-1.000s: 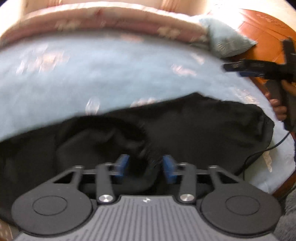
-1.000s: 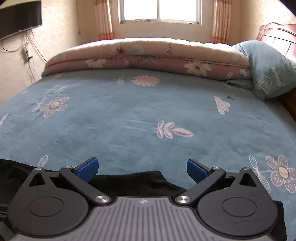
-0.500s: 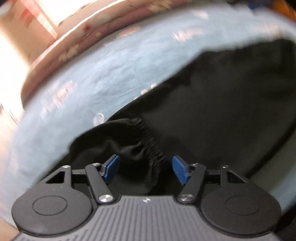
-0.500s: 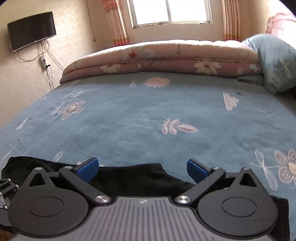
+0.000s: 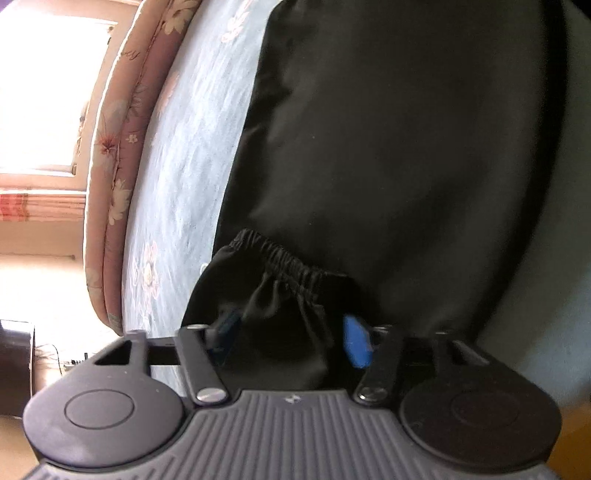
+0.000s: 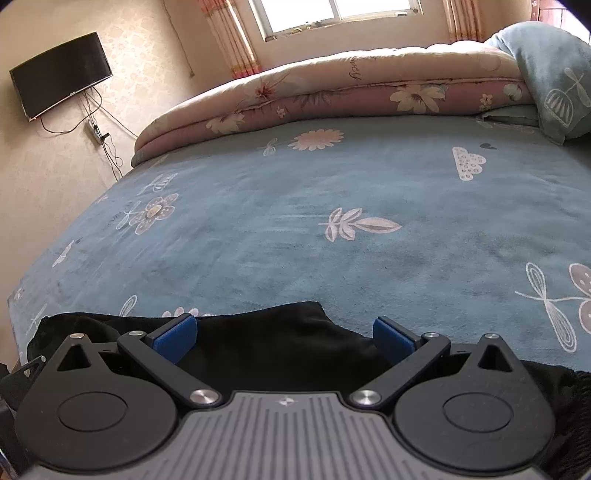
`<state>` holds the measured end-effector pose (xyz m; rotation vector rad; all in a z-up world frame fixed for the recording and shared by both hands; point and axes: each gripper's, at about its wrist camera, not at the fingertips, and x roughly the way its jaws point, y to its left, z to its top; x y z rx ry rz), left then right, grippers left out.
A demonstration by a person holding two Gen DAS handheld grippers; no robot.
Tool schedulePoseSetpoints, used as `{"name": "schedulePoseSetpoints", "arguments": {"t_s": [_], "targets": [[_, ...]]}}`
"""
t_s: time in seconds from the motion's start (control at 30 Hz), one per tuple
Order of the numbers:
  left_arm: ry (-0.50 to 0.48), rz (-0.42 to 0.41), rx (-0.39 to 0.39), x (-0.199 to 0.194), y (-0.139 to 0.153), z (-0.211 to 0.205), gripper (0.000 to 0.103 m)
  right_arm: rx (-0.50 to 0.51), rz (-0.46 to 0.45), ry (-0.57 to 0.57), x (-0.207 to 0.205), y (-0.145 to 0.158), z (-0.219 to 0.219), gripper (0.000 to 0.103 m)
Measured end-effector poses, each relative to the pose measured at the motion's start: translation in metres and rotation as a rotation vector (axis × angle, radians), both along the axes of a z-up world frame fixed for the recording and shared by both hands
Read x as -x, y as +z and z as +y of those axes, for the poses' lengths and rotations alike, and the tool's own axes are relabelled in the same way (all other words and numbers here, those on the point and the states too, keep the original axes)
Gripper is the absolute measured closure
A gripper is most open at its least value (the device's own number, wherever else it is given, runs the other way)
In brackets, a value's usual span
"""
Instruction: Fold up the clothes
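**Cuff between the left pads, right claw spread**

My left gripper stands apart around the black garment's elastic cuff, not yet pinching; I'd close squarely below that gather. The garment lies on the blue bedspread. Only the right view shows my right gripper spread wide over its edge.

A bed covered by a blue blanket with pale flower and cloud prints fills the middle of the right wrist frame. A rolled pink floral quilt lies along its far edge, a blue pillow at upper right. Above, a bright window with striped curtains; at upper left, a wall-mounted television on beige wallpaper, cables dangling below.
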<state>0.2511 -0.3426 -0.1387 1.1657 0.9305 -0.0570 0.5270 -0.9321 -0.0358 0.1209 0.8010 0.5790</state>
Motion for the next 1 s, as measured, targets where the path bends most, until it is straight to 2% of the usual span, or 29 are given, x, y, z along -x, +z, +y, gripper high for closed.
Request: {"name": "schedulePoseSetpoints", "arguments": {"t_s": [0.03,0.2,0.4,0.53,0.57,0.67,0.77,0.87,0.9,0.93,0.97,1.0], "targets": [[0.006,-0.007,0.003,0.007,0.003,0.011,0.092,0.0,0.006,0.0,0.0,-0.001,0.002,0.0],[0.173,-0.124,0.202,0.051,0.057,0.106,0.092,0.029,0.031,0.011,0.007,-0.008,0.016,0.0],[0.373,-0.264,0.44,0.103,0.121,0.219,0.093,0.145,0.037,0.013,0.028,-0.017,0.044,0.0],[0.506,-0.357,0.599,0.137,0.164,0.295,0.093,0.18,0.067,-0.005,0.03,-0.02,0.066,0.0],[0.55,-0.379,0.619,0.147,0.172,0.322,0.093,0.191,0.067,-0.002,0.029,-0.02,0.072,0.0],[0.681,-0.42,0.622,0.172,0.18,0.388,0.093,0.226,0.048,0.011,0.028,-0.015,0.093,0.0],[0.802,-0.418,0.62,0.182,0.161,0.433,0.093,0.245,0.03,0.036,0.028,-0.008,0.11,0.0],[0.875,-0.404,0.665,0.193,0.149,0.466,0.091,0.279,0.014,0.061,0.028,-0.005,0.125,0.0],[0.868,-0.404,0.698,0.195,0.151,0.472,0.09,0.292,0.011,0.069,0.028,-0.004,0.129,0.0],[0.828,-0.41,0.749,0.197,0.16,0.472,0.082,0.306,0.007,0.077,0.028,-0.003,0.134,0.0],[0.788,-0.416,0.8,0.199,0.17,0.472,0.064,0.314,0.001,0.079,0.028,-0.002,0.136,0.0],[0.726,-0.418,0.842,0.198,0.179,0.469,0.053,0.318,-0.002,0.081,0.027,-0.001,0.139,0.0]]}}
